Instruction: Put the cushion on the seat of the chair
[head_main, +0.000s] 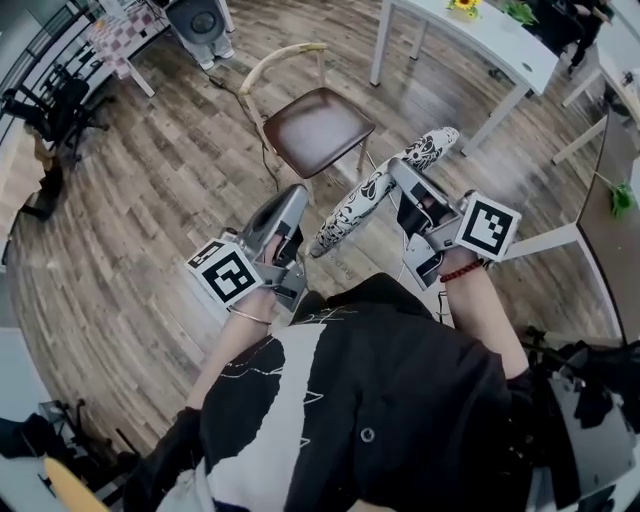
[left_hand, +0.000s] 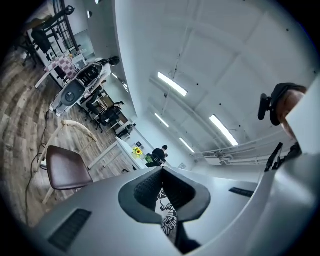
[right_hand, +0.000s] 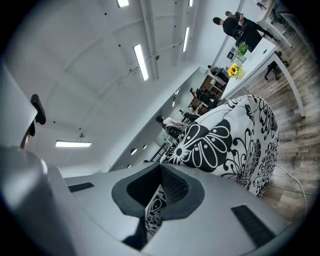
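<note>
Left claw (left_hand: 161, 176) and right claw (right_hand: 160, 174) pinch the cushion (head_main: 375, 190) strung between them (chair (head_main: 315, 130) beyond).

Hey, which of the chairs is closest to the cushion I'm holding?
The brown-seated chair with the curved pale wooden back, just beyond the cushion; the black chairs stand far off at the left.

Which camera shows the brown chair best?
The head view: the chair shows from above, seat and backrest clear. The left gripper view shows the chair smaller, side-on, at the left. The right gripper view misses it; the cushion fills that side.
</note>
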